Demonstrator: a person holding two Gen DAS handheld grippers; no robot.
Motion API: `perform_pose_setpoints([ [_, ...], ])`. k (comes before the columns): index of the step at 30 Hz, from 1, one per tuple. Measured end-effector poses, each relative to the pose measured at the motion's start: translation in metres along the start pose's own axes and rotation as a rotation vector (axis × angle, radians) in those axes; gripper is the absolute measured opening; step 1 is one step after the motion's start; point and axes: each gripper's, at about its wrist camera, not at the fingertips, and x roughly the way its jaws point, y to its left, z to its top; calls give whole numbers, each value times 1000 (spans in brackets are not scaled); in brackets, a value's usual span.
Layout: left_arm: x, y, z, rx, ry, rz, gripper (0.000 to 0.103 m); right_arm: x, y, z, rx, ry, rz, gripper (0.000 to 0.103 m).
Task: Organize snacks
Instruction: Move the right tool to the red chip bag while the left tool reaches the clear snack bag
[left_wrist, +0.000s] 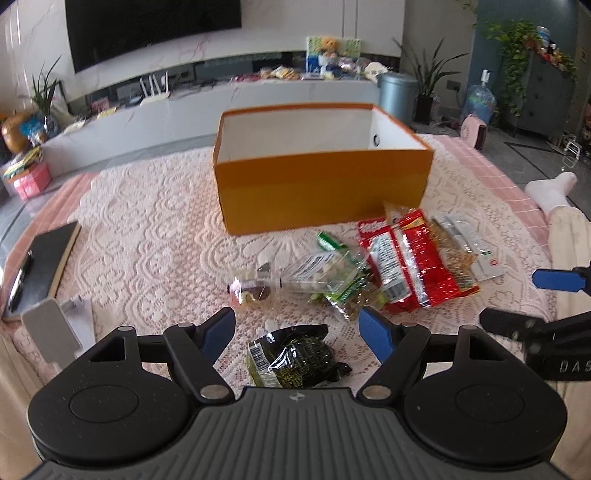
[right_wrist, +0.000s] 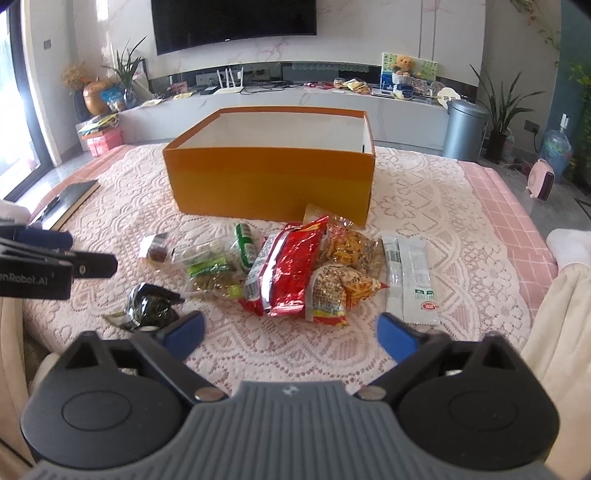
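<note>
While the orange box (left_wrist: 321, 192) stands empty, my left gripper (left_wrist: 297, 332) gapes wide over the dark packet (left_wrist: 295, 356) before it; my right gripper (right_wrist: 290, 332) gapes empty, the snack pile (right_wrist: 295, 273) nearer the box.

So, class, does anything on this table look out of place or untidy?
Yes: the snack packets lie heaped and overlapping on the lace cloth before the orange box; one dark packet lies apart.
</note>
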Motion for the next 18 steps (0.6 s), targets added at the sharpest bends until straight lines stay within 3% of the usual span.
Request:
perform_pose_setpoints([
  [6, 15, 9, 2, -21, -25, -38, 89, 24, -14, 4, 82, 4, 30, 69],
  [11, 28, 10, 6, -23, -46, -77, 90, 42, -10, 15, 69, -28, 61, 69],
  [18, 51, -7, 6, 95, -51, -88, 90, 74, -6, 27, 10, -24, 60, 66],
])
